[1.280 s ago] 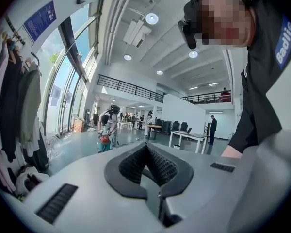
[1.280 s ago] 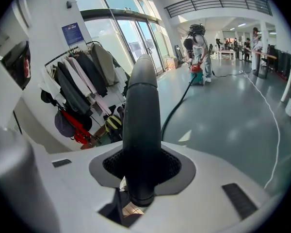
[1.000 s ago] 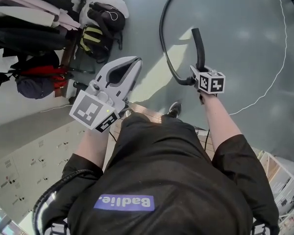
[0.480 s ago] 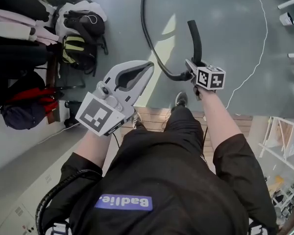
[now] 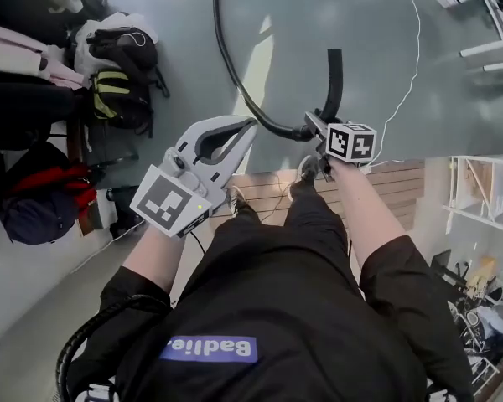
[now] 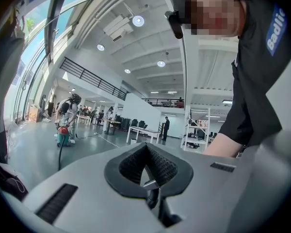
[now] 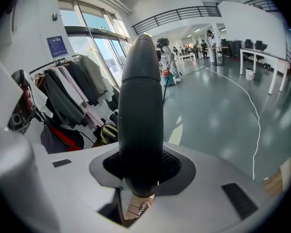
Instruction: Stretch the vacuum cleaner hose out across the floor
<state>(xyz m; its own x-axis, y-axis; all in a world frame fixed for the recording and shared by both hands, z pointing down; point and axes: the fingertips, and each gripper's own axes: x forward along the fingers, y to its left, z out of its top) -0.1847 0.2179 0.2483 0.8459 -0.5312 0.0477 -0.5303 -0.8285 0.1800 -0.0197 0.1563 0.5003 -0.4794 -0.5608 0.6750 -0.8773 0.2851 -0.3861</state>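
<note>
In the head view the black vacuum hose curves down from the top edge over the grey floor and into my right gripper. That gripper is shut on the hose's stiff black end tube, which sticks up past the jaws. The tube fills the middle of the right gripper view, clamped between the pads. Far off, the hose runs toward a small red vacuum cleaner beside another person. My left gripper hovers left of the hose, shut and with nothing in it; in its own view it points toward the hall.
Backpacks and hung coats line the left side. A thin white cable snakes over the floor at right. A wooden platform lies by my feet, and white shelving stands at the right edge.
The view has shifted: the bags slid toward the upper left, while the wooden platform and shelving came further in. The right gripper kept its hold on the tube. The left gripper stayed shut.
</note>
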